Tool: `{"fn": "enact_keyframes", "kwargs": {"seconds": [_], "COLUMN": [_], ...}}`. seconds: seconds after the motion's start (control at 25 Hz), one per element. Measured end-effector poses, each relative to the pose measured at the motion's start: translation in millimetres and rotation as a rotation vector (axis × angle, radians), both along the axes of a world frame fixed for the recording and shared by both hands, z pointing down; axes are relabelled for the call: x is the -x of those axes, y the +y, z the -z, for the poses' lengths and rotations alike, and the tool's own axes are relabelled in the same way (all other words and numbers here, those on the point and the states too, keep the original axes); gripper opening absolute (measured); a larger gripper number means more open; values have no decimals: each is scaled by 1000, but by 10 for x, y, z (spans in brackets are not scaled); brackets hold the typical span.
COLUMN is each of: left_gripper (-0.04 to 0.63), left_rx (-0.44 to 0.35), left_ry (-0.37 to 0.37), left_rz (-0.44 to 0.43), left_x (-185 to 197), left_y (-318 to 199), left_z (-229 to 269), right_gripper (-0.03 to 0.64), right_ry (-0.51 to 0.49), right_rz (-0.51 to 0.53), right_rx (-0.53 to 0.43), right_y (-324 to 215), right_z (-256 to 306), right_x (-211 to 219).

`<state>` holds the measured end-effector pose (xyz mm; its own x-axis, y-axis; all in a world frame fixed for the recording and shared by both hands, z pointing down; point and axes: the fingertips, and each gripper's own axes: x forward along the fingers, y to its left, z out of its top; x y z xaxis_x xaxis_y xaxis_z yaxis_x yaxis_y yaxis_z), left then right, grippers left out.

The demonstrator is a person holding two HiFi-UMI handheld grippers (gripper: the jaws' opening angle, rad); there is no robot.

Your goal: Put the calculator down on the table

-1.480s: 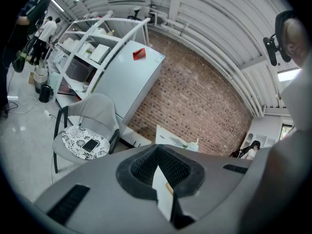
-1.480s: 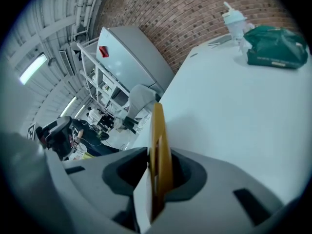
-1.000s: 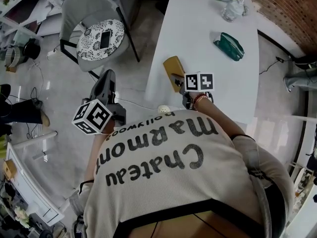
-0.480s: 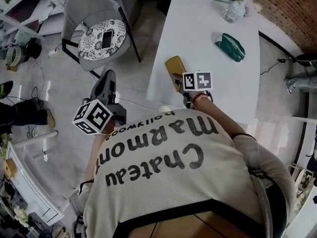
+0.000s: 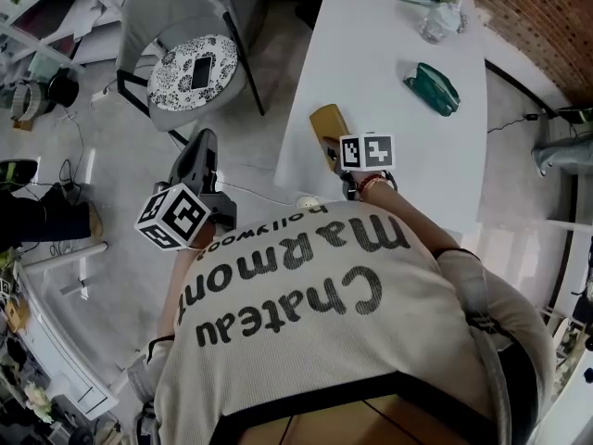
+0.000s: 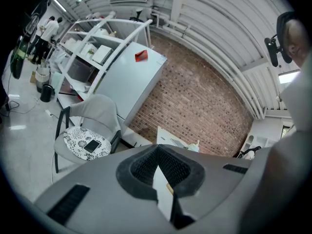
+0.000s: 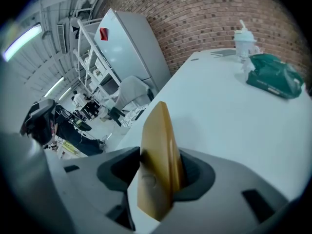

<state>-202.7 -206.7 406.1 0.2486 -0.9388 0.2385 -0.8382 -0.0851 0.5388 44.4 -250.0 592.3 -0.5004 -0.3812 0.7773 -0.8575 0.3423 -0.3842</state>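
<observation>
Release step, by my reading: the right gripper's (image 5: 335, 158) jaws had just been opening, loose around the calculator (image 5: 326, 123). It lay at the gripper's 11 o'clock on the table (image 5: 398, 109) edge. Next, back straight off. The left gripper (image 5: 201, 146) was empty, jaws together.

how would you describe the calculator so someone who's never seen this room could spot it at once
Find the long white table by the brick wall. At its near left edge a flat gold-brown calculator sits in the right gripper, between jaws that have just been opening. It is the table's only gold thing; the green pouch lies farther up the table.
</observation>
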Motion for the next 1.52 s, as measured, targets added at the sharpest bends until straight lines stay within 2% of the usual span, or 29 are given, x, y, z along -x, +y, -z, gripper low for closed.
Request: {"fn": "enact_keyframes", "kwargs": {"seconds": [0.72,1.52], "left_gripper": [3,3], "left_rx": [-3,2], "left_ry": [11,16], "left_rz": [11,16], "left_x": [-3,-10], "left_y": [18,90], "left_z": [-22,-12], "right_gripper": [234,307], "right_ry": [37,111], "right_rz": [8,16], "right_rx": [-24,-54], "right_y": [22,99], "right_z": [-2,19], "right_x": [-15,-56]}}
